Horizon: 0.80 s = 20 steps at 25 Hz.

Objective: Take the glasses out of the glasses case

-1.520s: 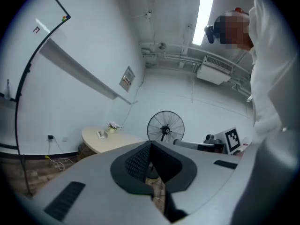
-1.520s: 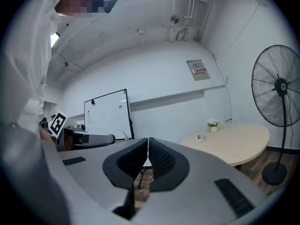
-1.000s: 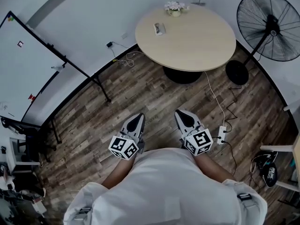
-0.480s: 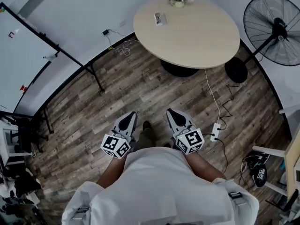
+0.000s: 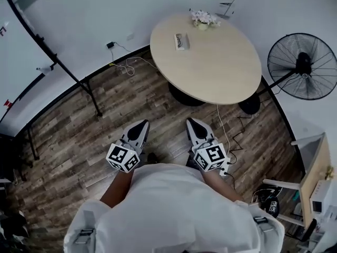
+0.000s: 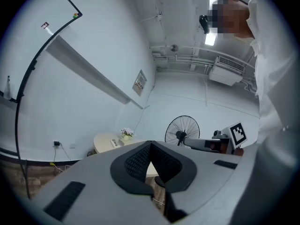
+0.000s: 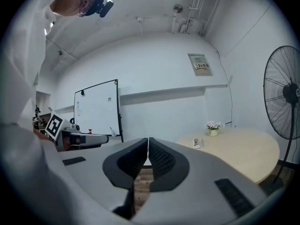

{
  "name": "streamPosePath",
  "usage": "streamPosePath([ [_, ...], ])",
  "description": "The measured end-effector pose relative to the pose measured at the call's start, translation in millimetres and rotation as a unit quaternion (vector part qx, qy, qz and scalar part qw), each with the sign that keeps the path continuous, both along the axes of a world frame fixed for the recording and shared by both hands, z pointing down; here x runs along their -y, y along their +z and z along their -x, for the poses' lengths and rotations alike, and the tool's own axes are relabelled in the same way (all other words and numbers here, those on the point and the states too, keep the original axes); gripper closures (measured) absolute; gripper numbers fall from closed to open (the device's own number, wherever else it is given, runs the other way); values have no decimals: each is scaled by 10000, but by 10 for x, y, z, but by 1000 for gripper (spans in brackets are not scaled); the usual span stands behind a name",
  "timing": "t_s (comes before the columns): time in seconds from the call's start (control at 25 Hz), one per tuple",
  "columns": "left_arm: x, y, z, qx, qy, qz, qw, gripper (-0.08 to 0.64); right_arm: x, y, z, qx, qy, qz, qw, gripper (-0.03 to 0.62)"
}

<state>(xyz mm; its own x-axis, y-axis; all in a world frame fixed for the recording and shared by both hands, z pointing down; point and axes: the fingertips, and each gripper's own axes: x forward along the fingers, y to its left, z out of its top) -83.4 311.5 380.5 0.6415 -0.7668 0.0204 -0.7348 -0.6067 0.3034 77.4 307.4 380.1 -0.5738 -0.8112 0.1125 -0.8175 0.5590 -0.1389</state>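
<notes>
The glasses case (image 5: 180, 41) is a small pale box lying on the far side of the round wooden table (image 5: 210, 67); it appears tiny in the left gripper view (image 6: 114, 143) and the right gripper view (image 7: 197, 143). I cannot tell whether it is open. My left gripper (image 5: 141, 124) and right gripper (image 5: 192, 123) are held close to my body above the wooden floor, well short of the table. Both point toward it. The left gripper's (image 6: 150, 144) jaws meet at the tips, the right gripper's (image 7: 148, 139) jaws too, with nothing between them.
A small pot of flowers (image 5: 202, 19) stands at the table's far edge. A standing fan (image 5: 303, 65) is to the right of the table. A whiteboard stand (image 5: 79, 80) is at the left. Cables and a power strip (image 5: 227, 165) lie on the floor.
The head view has shifted: the table now lies closer and more central, and the fan has slid right. Both grippers stay shut and side by side.
</notes>
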Motion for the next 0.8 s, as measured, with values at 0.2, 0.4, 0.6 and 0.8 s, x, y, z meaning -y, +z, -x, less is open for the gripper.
streamPosePath([
  [0.2,532,115,309,71,138,-51,9999,552,608,-36,270,2,209,-130,9997,568],
  [0.4,1030,238,431,-87,160,72,9998,552,1025,16,256,54,484,-129,9987,568],
  [0.6,1656,280,340,-49,315,44,9995,552,1586,111,120,199,671,-128,9975,568],
  [0.8,2376,206,378,236,318,-29,9992,552,2391,261,133,441,719,-136,9963,568],
])
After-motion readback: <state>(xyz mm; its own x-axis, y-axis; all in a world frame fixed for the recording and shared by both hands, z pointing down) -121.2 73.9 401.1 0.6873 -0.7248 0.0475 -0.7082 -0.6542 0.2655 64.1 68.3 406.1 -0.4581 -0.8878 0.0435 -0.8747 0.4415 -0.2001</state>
